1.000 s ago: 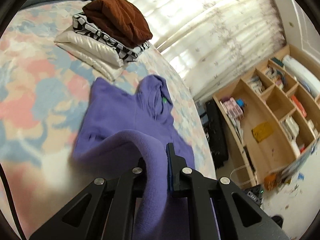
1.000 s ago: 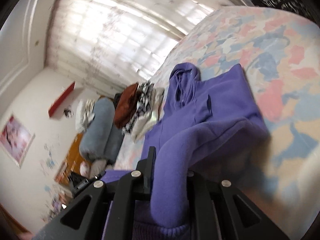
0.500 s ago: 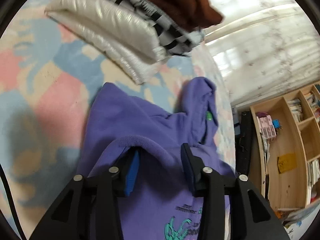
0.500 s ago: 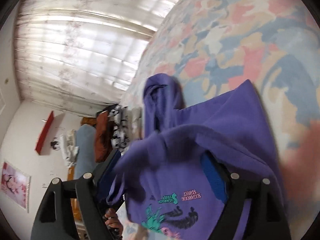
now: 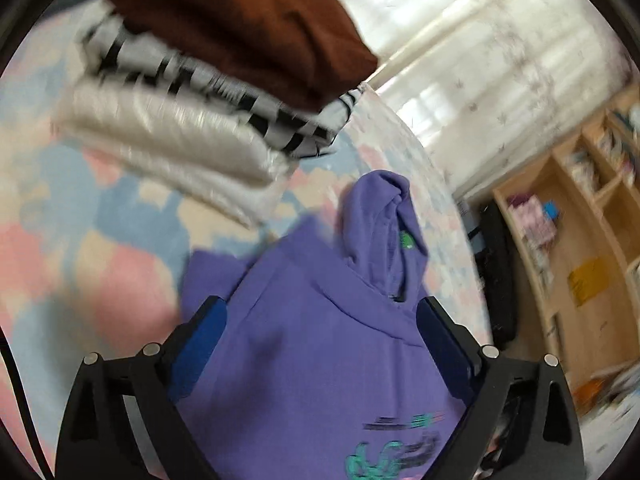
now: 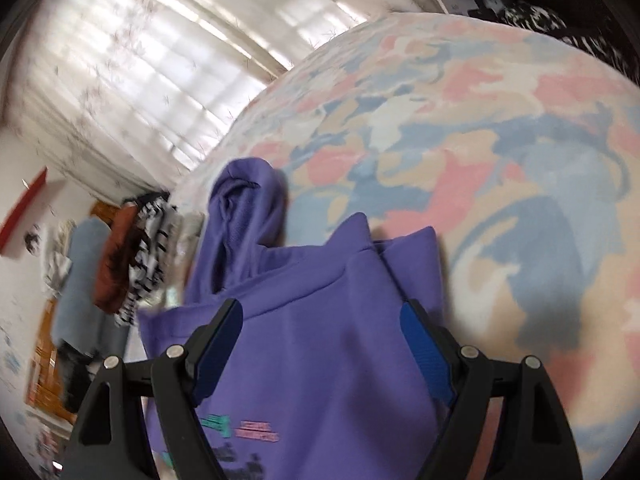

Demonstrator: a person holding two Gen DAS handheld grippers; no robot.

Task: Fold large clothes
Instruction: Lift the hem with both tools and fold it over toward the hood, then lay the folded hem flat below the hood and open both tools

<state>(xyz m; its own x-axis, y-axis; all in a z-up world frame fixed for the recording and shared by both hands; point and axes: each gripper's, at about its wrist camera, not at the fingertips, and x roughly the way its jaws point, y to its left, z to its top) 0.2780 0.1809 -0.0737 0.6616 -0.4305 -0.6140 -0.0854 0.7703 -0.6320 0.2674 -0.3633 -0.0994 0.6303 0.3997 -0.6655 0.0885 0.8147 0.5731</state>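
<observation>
— What fills the room from where you stand?

— The bed [image 6: 500,128], mostly, under its pink, blue and cream patchwork cover. Behind it pale curtains [image 5: 500,60] let the daylight through, and a wooden shelf unit [image 5: 580,264] full of books and boxes stands against the wall off the bed's side.

— And the garment?

— The purple hoodie [image 5: 320,340] lies on the cover, hood [image 5: 384,216] pointing toward the curtains, a printed graphic [image 5: 384,452] facing up near the grippers. One fold of it pokes up at the shoulder on the right gripper's side [image 6: 360,236].

— Anything close to it?

— A stack of folded clothes [image 5: 208,92] sits just beyond the hood: a rust-brown piece [image 5: 248,20] on top, a black-and-white striped one under it, a shiny cream one [image 5: 168,140] at the bottom. It doesn't touch the hoodie, as far as the blur lets me see.

— The grippers?

— Both tilt down over the hoodie's body. The left gripper [image 5: 320,312] is opening, its blue pads spreading with only flat cloth below, nothing pinched. The right gripper [image 6: 320,312] is spread wide too, pads clear of the fabric.
</observation>
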